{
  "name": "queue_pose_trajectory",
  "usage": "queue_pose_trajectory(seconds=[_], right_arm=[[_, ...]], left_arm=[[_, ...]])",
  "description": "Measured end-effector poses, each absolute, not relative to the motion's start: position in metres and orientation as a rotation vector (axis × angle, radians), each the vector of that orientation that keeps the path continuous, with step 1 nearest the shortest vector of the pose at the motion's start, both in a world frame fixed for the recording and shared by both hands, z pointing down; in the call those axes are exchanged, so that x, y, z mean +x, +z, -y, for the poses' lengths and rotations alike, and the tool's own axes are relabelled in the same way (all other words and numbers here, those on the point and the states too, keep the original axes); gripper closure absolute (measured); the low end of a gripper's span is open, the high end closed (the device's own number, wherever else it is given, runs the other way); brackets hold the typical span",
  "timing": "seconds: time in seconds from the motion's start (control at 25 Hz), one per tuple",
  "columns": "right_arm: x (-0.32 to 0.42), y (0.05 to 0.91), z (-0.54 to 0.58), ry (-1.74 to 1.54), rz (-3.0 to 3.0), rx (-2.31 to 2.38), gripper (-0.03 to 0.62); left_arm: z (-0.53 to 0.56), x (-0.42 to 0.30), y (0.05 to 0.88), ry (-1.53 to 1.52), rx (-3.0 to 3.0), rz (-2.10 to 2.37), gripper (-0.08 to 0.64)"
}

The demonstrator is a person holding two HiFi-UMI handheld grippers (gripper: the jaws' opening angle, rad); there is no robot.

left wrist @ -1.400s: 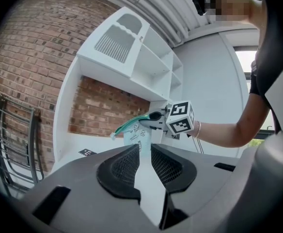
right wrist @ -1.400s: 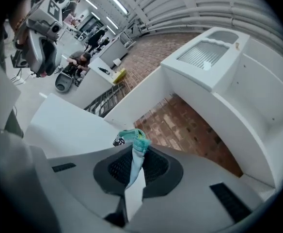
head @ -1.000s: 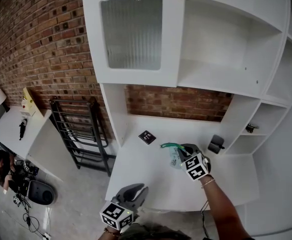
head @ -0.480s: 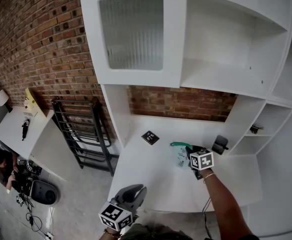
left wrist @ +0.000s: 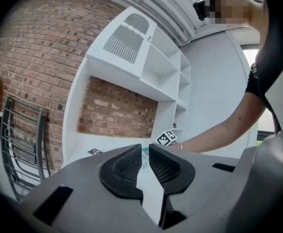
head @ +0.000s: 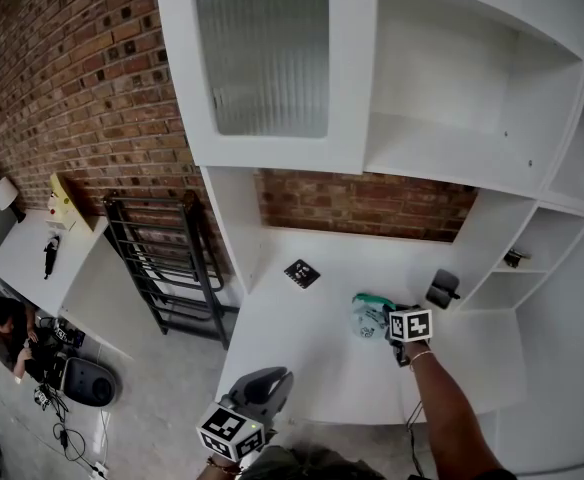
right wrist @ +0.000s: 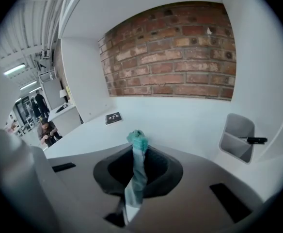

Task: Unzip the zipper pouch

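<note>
1. Since a second ago, the right gripper [head: 390,320] has sunk toward the desk [head: 302,353] and shifted right, its marker cube rolled to a new face. It has carried the zipper pouch [head: 368,316] along.
2. Right jaws are clenched on the pouch: the clear body runs down between the pads and the teal zipper end [right wrist: 137,139] sticks up past them.
3. From the head view, the pouch sits low over the desk's right-middle, just left of the right gripper; whether it touches the surface is unclear.
4. Left gripper [head: 270,380] hovers off the desk's near edge, well apart from the pouch. Its jaws are drawn almost together, with only a thin slit between them, gripping nothing.
5. Behind the pouch a small black pad [head: 301,273] lies on the desk, and a grey holder [head: 442,288] is at the right.
</note>
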State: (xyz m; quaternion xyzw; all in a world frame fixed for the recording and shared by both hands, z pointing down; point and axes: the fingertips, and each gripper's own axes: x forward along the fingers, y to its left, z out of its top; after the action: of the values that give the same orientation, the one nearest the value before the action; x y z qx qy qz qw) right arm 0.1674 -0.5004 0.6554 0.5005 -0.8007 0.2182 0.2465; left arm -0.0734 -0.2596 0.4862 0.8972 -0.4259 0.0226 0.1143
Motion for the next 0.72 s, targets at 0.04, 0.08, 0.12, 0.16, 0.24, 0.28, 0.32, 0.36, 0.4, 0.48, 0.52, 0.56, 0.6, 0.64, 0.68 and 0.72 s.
queue_pose_trajectory(seconds=[0.04,0.08,0.12,0.16,0.24,0.28,0.32,0.36,0.4,0.48,0.52,0.56,0.6,0.64,0.68,0.72], right_arm=[[0.172,0.66,0.5,0.619,2.174,1.376,0.586],[0.175,0.664,0.499,0.643,2.167,1.387,0.586],[0.179,0.668,0.497,0.668,2.162,1.396,0.586],[0.181,0.672,0.496,0.689,2.155,1.404,0.586],[0.185,0.678,0.493,0.721,2.135,1.411,0.586],[0.186,0.681,0.491,0.729,2.122,1.409,0.586],[0.187,0.683,0.49,0.732,2.111,1.408,0.586],[0.188,0.685,0.49,0.733,2.103,1.413,0.585],[0.189,0.685,0.49,0.735,2.098,1.424,0.584],[0.192,0.685,0.492,0.741,2.096,1.456,0.581],[0.193,0.684,0.492,0.747,2.097,1.469,0.578],[0.194,0.684,0.491,0.754,2.099,1.476,0.573],[0.194,0.685,0.49,0.763,2.104,1.476,0.563],[0.194,0.686,0.489,0.774,2.11,1.47,0.543],[0.194,0.687,0.488,0.785,2.114,1.463,0.499],[0.195,0.688,0.487,0.793,2.113,1.46,0.463]], left_arm=[[0.26,-0.074,0.486,0.068,2.628,1.252,0.515],[0.26,-0.075,0.487,0.071,2.627,1.253,0.515],[0.26,-0.076,0.488,0.074,2.626,1.253,0.515],[0.261,-0.076,0.488,0.077,2.624,1.253,0.515],[0.261,-0.077,0.49,0.078,2.622,1.254,0.515],[0.261,-0.077,0.49,0.075,2.621,1.253,0.515],[0.261,-0.077,0.49,0.071,2.619,1.251,0.515],[0.262,-0.077,0.491,0.066,2.618,1.248,0.517],[0.262,-0.076,0.491,0.063,2.618,1.244,0.517],[0.262,-0.074,0.49,0.063,2.623,1.237,0.517],[0.261,-0.074,0.49,0.064,2.624,1.235,0.517],[0.261,-0.074,0.491,0.066,2.624,1.233,0.517],[0.261,-0.074,0.492,0.069,2.623,1.232,0.517],[0.261,-0.074,0.493,0.073,2.621,1.233,0.518],[0.261,-0.074,0.495,0.076,2.619,1.234,0.518],[0.261,-0.074,0.496,0.079,2.616,1.235,0.518]])
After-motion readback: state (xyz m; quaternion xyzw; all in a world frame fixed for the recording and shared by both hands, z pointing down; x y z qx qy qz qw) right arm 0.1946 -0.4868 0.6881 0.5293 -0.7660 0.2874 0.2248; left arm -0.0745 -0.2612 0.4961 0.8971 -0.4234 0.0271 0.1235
